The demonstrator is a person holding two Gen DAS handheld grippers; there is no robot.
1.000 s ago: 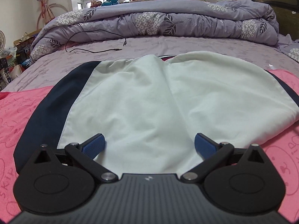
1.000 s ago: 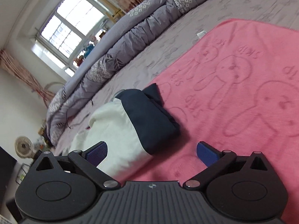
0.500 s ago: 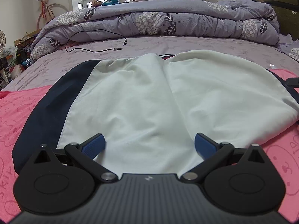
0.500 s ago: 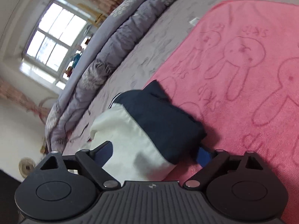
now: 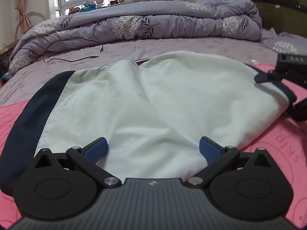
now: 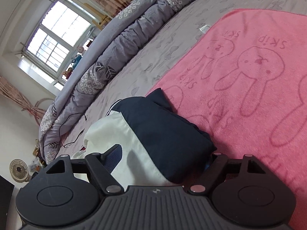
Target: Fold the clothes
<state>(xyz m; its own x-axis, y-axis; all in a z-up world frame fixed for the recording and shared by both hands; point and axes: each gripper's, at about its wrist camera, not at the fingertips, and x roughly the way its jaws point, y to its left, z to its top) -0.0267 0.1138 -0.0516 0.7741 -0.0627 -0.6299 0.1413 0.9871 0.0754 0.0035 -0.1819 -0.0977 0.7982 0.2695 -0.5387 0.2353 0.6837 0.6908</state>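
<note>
A white garment [image 5: 153, 99] with navy side bands [image 5: 38, 105] lies spread on a pink blanket [image 5: 11, 115]. My left gripper [image 5: 153, 147] hovers open over its near hem, a blue pad on either side of the white cloth. My right gripper [image 6: 163, 155] is at the garment's right side, where the navy band [image 6: 163, 126] is folded over white cloth [image 6: 115, 130]. Its jaws are closing with that folded edge between them. One pad [image 6: 113, 157] stands just off the white cloth; the other is hidden under the navy fold. The right gripper [image 5: 287, 71] also shows in the left wrist view.
A rolled purple quilt [image 5: 144, 25] runs along the far side of the bed, with a thin black cable [image 5: 73, 59] in front of it. A dark headboard [image 5: 278, 0] is at the far right. A small fan [image 6: 19, 170] stands off the bed. The window [image 6: 57, 38] is beyond.
My right gripper has slid forward onto the garment's navy edge and its jaws have narrowed around it. It has come into the left wrist view at the right. The left gripper has stayed put.
</note>
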